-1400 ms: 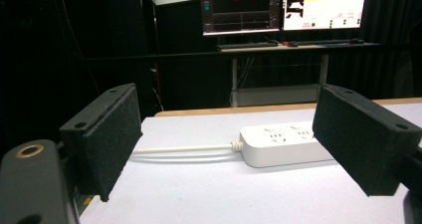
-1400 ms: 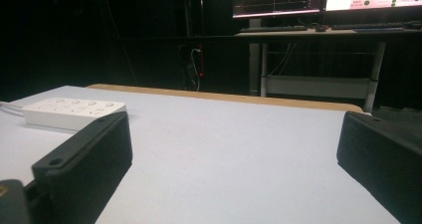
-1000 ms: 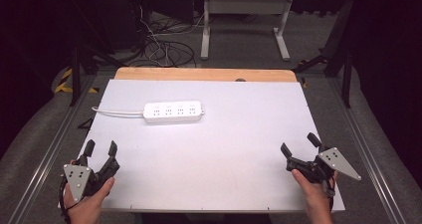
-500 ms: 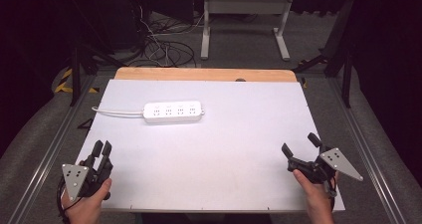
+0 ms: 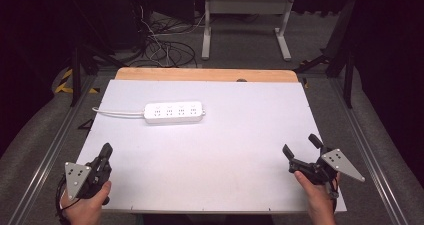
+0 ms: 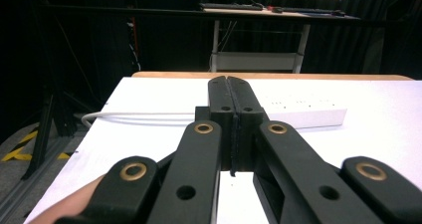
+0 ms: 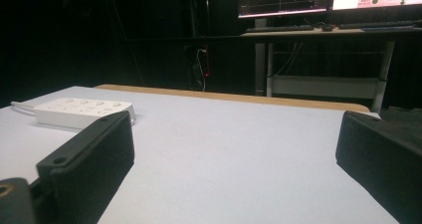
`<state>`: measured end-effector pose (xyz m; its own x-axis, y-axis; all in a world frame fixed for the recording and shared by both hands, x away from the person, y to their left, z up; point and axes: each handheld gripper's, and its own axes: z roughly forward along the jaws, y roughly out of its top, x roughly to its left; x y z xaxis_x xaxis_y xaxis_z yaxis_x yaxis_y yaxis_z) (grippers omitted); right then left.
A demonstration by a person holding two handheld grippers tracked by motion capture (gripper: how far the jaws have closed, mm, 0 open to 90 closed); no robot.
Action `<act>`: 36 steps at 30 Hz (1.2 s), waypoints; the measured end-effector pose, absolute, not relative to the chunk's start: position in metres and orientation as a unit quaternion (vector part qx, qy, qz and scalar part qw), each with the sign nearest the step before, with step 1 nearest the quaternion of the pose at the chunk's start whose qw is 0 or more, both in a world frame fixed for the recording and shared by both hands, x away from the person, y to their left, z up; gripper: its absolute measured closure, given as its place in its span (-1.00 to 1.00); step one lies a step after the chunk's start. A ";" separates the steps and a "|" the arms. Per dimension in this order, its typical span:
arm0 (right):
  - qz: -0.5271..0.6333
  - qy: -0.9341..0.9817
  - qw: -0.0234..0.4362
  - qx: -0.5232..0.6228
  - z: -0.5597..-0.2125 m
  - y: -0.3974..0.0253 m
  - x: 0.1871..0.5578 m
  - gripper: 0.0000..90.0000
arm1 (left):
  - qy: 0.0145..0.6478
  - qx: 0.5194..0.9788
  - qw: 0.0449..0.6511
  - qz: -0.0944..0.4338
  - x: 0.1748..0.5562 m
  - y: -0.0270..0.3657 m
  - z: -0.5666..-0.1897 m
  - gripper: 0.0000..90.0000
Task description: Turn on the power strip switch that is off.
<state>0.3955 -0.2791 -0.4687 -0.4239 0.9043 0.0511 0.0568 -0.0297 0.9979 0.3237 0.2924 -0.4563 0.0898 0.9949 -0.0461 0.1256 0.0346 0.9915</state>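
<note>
In the high view, the left gripper (image 5: 106,151) sits at the near left corner of the white table (image 5: 240,135), its jaws pressed together on nothing. The right gripper (image 5: 301,149) rests at the near right edge with its jaws spread wide and empty. The white power strip (image 5: 174,112) lies well ahead of both, nearer the left gripper's side, flat on the table, its white cord (image 5: 117,114) trailing off to the left edge. This looks like the very start: nothing is held, and neither tool is near the strip. A second ago the left jaws stood apart; half a second ago they were narrowing; now they are shut. The right gripper has not changed.

In the left gripper view, the closed jaws point straight at the power strip (image 6: 303,115), which lies beyond their tips and a little to the right.

In the right gripper view, the power strip (image 7: 79,111) sits far ahead, just past the left jaw.

Next, I judge, the left gripper must reopen and travel forward to reach the strip.
</note>
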 end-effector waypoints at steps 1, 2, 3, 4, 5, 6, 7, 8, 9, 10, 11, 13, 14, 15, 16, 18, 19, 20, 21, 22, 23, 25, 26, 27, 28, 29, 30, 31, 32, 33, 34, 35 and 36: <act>0.595 0.599 0.356 0.401 -0.469 -0.279 0.395 -0.95 | 0.518 0.541 0.501 0.433 0.324 0.293 -0.456 1.00; 0.595 0.598 0.356 0.402 -0.469 -0.279 0.395 -0.95 | 0.520 0.540 0.501 0.432 0.324 0.293 -0.456 1.00; 0.594 0.599 0.356 0.402 -0.469 -0.280 0.395 -0.95 | 0.520 0.540 0.501 0.432 0.324 0.293 -0.456 1.00; 0.594 0.598 0.357 0.403 -0.469 -0.280 0.395 -0.94 | 0.526 0.535 0.505 0.426 0.324 0.296 -0.454 1.00; 0.596 0.596 0.356 0.403 -0.468 -0.281 0.394 -0.94 | 0.526 0.535 0.505 0.426 0.324 0.296 -0.454 1.00; 0.597 0.595 0.356 0.404 -0.468 -0.281 0.393 -0.94 | 0.529 0.534 0.504 0.425 0.326 0.297 -0.452 1.00; 0.598 0.594 0.356 0.403 -0.468 -0.281 0.393 -0.94 | 0.531 0.534 0.503 0.425 0.327 0.298 -0.450 1.00; 0.598 0.595 0.356 0.402 -0.468 -0.282 0.392 -0.94 | 0.531 0.534 0.503 0.425 0.327 0.298 -0.450 1.00; 0.598 0.595 0.356 0.403 -0.468 -0.282 0.392 -0.94 | 0.533 0.530 0.503 0.426 0.330 0.299 -0.445 1.00; 0.598 0.595 0.356 0.403 -0.468 -0.283 0.392 -0.94 | 0.530 0.533 0.500 0.430 0.331 0.299 -0.442 1.00; 0.596 0.596 0.356 0.403 -0.468 -0.283 0.392 -0.94 | 0.528 0.533 0.500 0.432 0.333 0.299 -0.441 1.00; 0.597 0.595 0.355 0.404 -0.468 -0.283 0.392 -0.94 | 0.528 0.534 0.500 0.431 0.334 0.298 -0.441 1.00; 0.596 0.597 0.355 0.403 -0.468 -0.283 0.393 -0.94 | 0.526 0.542 0.492 0.433 0.336 0.296 -0.441 1.00; 0.596 0.598 0.354 0.403 -0.469 -0.282 0.393 -0.94 | 0.525 0.545 0.491 0.432 0.337 0.295 -0.441 1.00; 0.596 0.598 0.354 0.403 -0.469 -0.282 0.393 -0.94 | 0.525 0.545 0.491 0.432 0.337 0.295 -0.441 1.00; 0.593 0.603 0.352 0.401 -0.470 -0.280 0.395 -0.94 | 0.525 0.550 0.484 0.433 0.339 0.296 -0.439 1.00; 0.593 0.604 0.351 0.401 -0.470 -0.279 0.395 -0.94 | 0.528 0.547 0.487 0.429 0.340 0.297 -0.437 1.00; 0.593 0.604 0.351 0.400 -0.470 -0.278 0.395 -0.94 | 0.530 0.547 0.489 0.426 0.341 0.298 -0.435 1.00; 0.593 0.605 0.352 0.399 -0.470 -0.278 0.395 -0.93 | 0.533 0.544 0.490 0.424 0.342 0.298 -0.434 1.00; 0.593 0.605 0.351 0.399 -0.469 -0.277 0.394 -0.93 | 0.531 0.548 0.488 0.424 0.344 0.298 -0.433 1.00; 0.593 0.606 0.351 0.398 -0.469 -0.277 0.394 -0.93 | 0.534 0.549 0.487 0.420 0.345 0.298 -0.433 1.00; 0.593 0.606 0.350 0.398 -0.470 -0.277 0.394 -0.93 | 0.532 0.554 0.484 0.419 0.350 0.297 -0.431 1.00; 0.591 0.607 0.350 0.399 -0.470 -0.277 0.394 -0.93 | 0.530 0.556 0.483 0.420 0.352 0.296 -0.430 1.00; 0.592 0.606 0.350 0.399 -0.470 -0.277 0.395 -0.93 | 0.527 0.559 0.483 0.420 0.355 0.294 -0.429 1.00; 0.592 0.606 0.349 0.400 -0.470 -0.278 0.394 -0.93 | 0.526 0.561 0.481 0.421 0.357 0.292 -0.427 1.00; 0.592 0.606 0.350 0.400 -0.470 -0.278 0.394 -0.93 | 0.524 0.567 0.478 0.419 0.360 0.290 -0.424 1.00; 0.592 0.605 0.350 0.401 -0.470 -0.279 0.394 -0.93 | 0.524 0.567 0.478 0.419 0.360 0.290 -0.424 1.00; 0.592 0.605 0.351 0.400 -0.470 -0.279 0.393 -0.93 | 0.519 0.578 0.472 0.417 0.367 0.285 -0.418 1.00; 0.593 0.605 0.350 0.400 -0.470 -0.280 0.393 -0.93 | 0.519 0.578 0.472 0.417 0.367 0.285 -0.418 1.00; 0.592 0.606 0.352 0.399 -0.470 -0.280 0.393 -0.93 | 0.515 0.583 0.469 0.417 0.371 0.283 -0.414 1.00; 0.592 0.605 0.351 0.401 -0.470 -0.281 0.393 -0.93 | 0.507 0.590 0.466 0.422 0.378 0.277 -0.406 1.00; 0.591 0.605 0.351 0.401 -0.470 -0.281 0.393 -0.93 | 0.504 0.592 0.465 0.423 0.381 0.275 -0.401 1.00; 0.592 0.604 0.351 0.402 -0.470 -0.282 0.392 -0.93 | 0.500 0.595 0.465 0.425 0.385 0.273 -0.397 1.00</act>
